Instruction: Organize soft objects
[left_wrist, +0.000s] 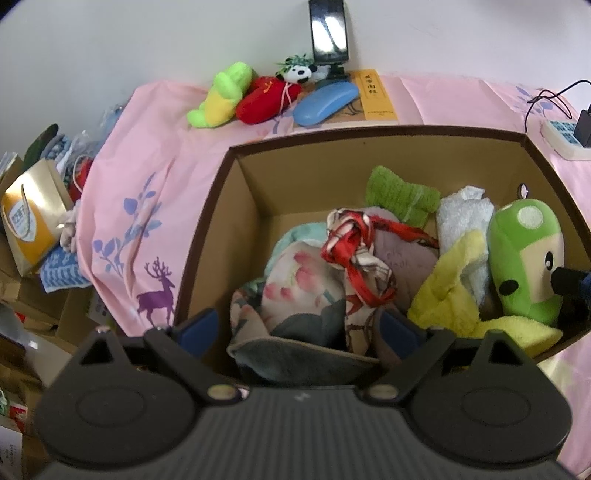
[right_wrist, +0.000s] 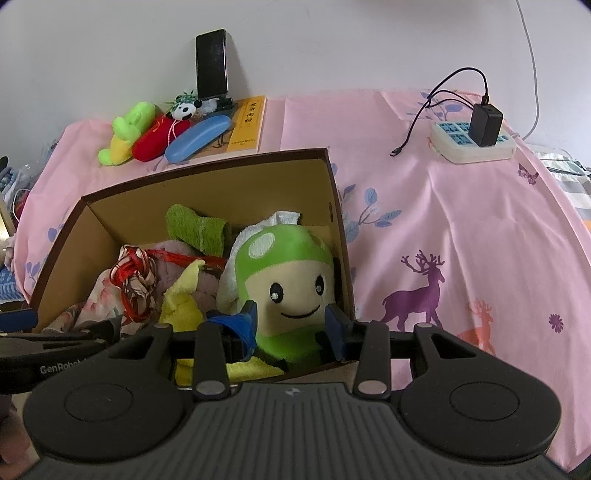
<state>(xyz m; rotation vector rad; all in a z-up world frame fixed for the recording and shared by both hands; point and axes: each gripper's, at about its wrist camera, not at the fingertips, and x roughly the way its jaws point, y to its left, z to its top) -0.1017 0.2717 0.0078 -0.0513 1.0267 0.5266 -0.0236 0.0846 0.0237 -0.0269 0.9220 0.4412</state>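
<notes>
Right tongs (right_wrist: 291, 319) straddling green mushroom plush (right_wrist: 286, 273), inside cardboard box (right_wrist: 207, 184)

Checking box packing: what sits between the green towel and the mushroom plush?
A white towel, bunched against the box's back wall, fills the gap between the green towel and mushroom plush; the right wrist view shows it.

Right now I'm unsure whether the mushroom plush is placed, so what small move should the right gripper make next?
Probably open and back off: the right gripper brackets the green mushroom plush, which already sits inside the cardboard box among the cloths.
</notes>
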